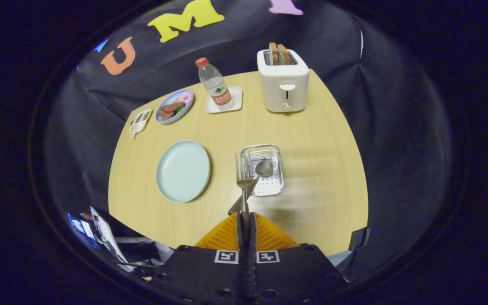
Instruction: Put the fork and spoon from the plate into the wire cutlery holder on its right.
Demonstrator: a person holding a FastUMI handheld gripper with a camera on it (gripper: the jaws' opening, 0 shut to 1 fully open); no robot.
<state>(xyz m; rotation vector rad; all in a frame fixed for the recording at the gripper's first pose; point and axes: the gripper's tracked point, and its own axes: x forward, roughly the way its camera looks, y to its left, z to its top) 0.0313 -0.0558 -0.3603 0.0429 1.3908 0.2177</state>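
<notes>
I see the gripper at bottom centre, fingers clamped together on the fork handle; tines point up, over the left rim of the holder mid-frame; spoon lies in the holder, handle sticking out toward the fingers; plate bare, left of the holder; table is light wood, black cloth wall behind; toaster with bread upper centre; bottle on a small tray to its left; food dish upper left.
</notes>
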